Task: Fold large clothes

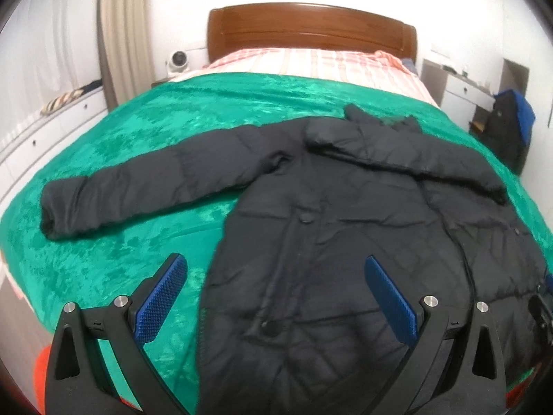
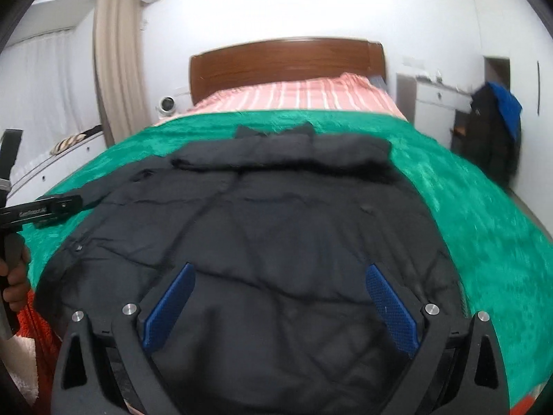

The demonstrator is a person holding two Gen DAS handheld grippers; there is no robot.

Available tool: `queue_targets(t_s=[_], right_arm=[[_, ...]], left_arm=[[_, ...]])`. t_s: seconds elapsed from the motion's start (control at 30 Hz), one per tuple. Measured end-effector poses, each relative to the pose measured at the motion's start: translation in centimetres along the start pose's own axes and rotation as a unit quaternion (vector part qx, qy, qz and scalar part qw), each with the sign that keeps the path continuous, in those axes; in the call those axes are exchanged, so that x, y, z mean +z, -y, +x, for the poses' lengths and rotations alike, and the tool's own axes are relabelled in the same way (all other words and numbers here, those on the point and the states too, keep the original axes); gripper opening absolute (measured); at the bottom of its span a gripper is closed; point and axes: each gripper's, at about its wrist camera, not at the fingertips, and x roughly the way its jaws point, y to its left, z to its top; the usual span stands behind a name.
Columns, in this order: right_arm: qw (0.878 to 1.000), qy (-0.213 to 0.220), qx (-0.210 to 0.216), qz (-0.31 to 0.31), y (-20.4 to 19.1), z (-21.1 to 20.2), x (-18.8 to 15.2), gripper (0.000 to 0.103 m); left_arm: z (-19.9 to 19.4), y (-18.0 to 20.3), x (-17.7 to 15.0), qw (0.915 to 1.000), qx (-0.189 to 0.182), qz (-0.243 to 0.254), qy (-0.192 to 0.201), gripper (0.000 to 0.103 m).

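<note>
A large black padded jacket (image 1: 328, 228) lies flat, front up, on the green blanket (image 1: 138, 131) of a bed. Its left sleeve (image 1: 138, 186) stretches out to the left; its right sleeve (image 1: 414, 159) is folded across the chest below the collar. My left gripper (image 1: 276, 266) is open and empty, held above the jacket's lower left edge. In the right wrist view the jacket (image 2: 259, 224) fills the middle. My right gripper (image 2: 280, 276) is open and empty above the jacket's lower part. The left gripper's body (image 2: 38, 209) shows at the left of that view.
The bed has a wooden headboard (image 1: 311, 31) and pink striped bedding (image 1: 311, 62). White drawers (image 1: 41, 131) run along the left wall by a curtain (image 1: 121, 34). Dark and blue clothes (image 2: 497, 128) hang by a white cabinet at the right. Orange fabric (image 1: 41, 370) hangs at the near edge.
</note>
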Motion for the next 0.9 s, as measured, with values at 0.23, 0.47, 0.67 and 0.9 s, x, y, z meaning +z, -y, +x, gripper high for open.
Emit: queue_targets(t_s=[0.23, 0.47, 0.67, 0.9], right_arm=[[1.000, -0.024, 0.004, 0.010, 1.1, 1.9, -0.7, 0.098], [0.999, -0.049, 0.007, 0.000, 0.7, 2.8, -2.1, 0.099], [0.998, -0.055, 0.002, -0.001, 0.5, 3.4, -2.6, 0.102], [0.998, -0.057, 0.003, -0.001, 0.3, 3.6, -2.7, 0.102]], left_arm=[[3.0, 2.0, 0.2, 0.9989, 0.011, 0.045, -0.011, 0.102], [6.0, 0.8, -2.5, 0.9983, 0.024, 0.034, -0.040, 0.102], [6.1, 0.5, -2.7, 0.9984, 0.023, 0.032, -0.042, 0.103], [6.3, 0.7, -2.8, 0.9982, 0.027, 0.035, -0.040, 0.103]])
